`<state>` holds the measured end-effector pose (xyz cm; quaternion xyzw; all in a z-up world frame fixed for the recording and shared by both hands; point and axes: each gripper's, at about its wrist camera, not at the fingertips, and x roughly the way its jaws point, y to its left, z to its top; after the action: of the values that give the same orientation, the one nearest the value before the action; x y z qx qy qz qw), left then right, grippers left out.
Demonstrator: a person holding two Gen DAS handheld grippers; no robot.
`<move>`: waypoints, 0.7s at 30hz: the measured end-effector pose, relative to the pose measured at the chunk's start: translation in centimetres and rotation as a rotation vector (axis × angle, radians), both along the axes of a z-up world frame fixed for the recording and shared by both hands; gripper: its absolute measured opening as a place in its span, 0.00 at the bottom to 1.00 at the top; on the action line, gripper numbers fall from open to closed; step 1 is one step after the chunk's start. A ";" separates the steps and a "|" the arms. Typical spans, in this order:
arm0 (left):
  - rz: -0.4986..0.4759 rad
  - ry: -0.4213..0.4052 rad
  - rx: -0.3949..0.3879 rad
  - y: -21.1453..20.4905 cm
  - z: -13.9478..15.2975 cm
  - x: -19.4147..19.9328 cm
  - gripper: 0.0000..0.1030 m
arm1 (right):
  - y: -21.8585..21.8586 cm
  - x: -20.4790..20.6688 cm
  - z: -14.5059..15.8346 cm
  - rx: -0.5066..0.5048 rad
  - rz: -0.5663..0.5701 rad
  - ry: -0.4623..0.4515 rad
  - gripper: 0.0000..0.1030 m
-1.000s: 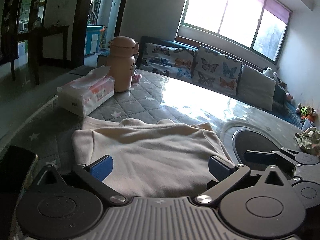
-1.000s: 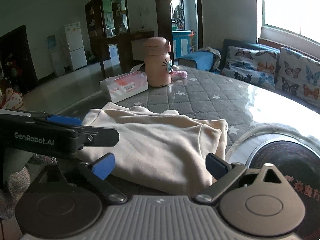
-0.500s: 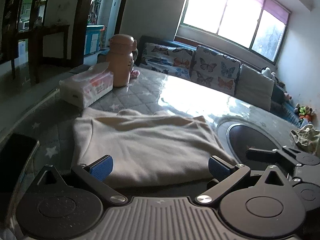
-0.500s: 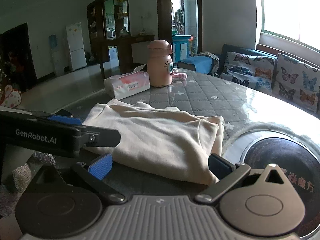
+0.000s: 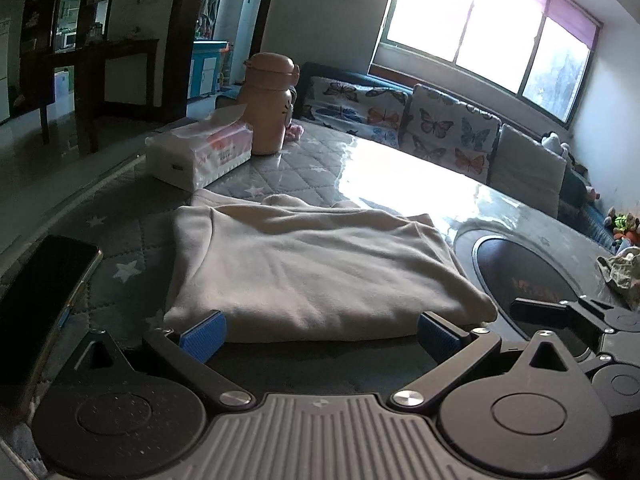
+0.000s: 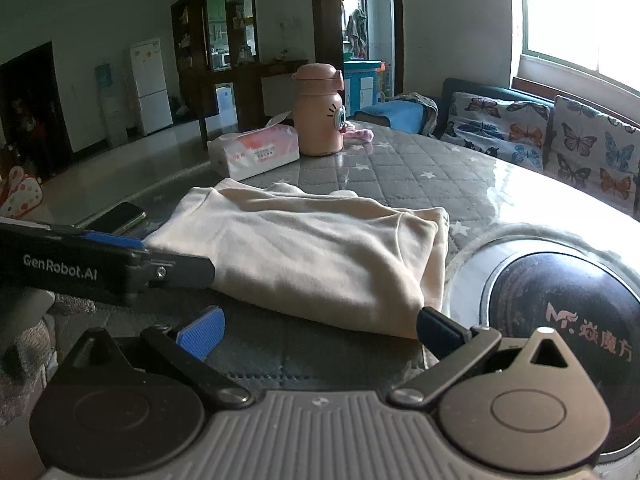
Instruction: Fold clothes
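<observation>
Okay, I have both claws spread wide and neither is pinching anything. The left gripper (image 5: 320, 334) sits low at the near edge of the folded cream garment (image 5: 316, 264); the cloth lies straight ahead of it, its near folded edge filling the gap between the two blue pads (image 5: 202, 336). I can't tell if the pads actually touch the fabric, they look just short of it or barely at it.

The right gripper (image 6: 320, 334) is also spread; from here the cream garment (image 6: 304, 252) lies ahead and a bit left of centre, its near right corner just beside my right pad, the left pad apart from the cloth. The left gripper's body (image 6: 104, 268) crosses in from my left, lying along the garment's left near edge.

The garment is folded into a flat rectangle on the grey quilted table cover (image 5: 296, 164). Beyond it, past the far edge: a tissue pack (image 5: 200, 154) and a pink bottle (image 5: 270, 104), touching or nearly so. To the left of the left claw lies a dark phone (image 5: 44, 296), apart from the cloth. To the right of both claws, a round black hob inset (image 6: 560, 308) in the table, just beside the garment's right edge.
</observation>
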<state>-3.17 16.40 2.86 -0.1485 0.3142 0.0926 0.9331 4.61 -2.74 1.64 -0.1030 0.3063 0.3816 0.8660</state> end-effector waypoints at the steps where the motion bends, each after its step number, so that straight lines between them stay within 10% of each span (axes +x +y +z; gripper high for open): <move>1: 0.005 0.003 -0.002 -0.1 0.0 0.0 1.00 | -0.1 0.0 0.0 0.000 -0.001 0.001 1.00; 21: 0.080 0.081 0.045 -3.1 -0.5 0.2 1.00 | -1.6 -0.3 0.0 0.032 0.049 -0.005 1.00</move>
<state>-2.95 13.31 2.37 -0.1361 0.3431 0.1429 0.9183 4.26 -4.32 1.64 -0.0976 0.2952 0.4075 0.8587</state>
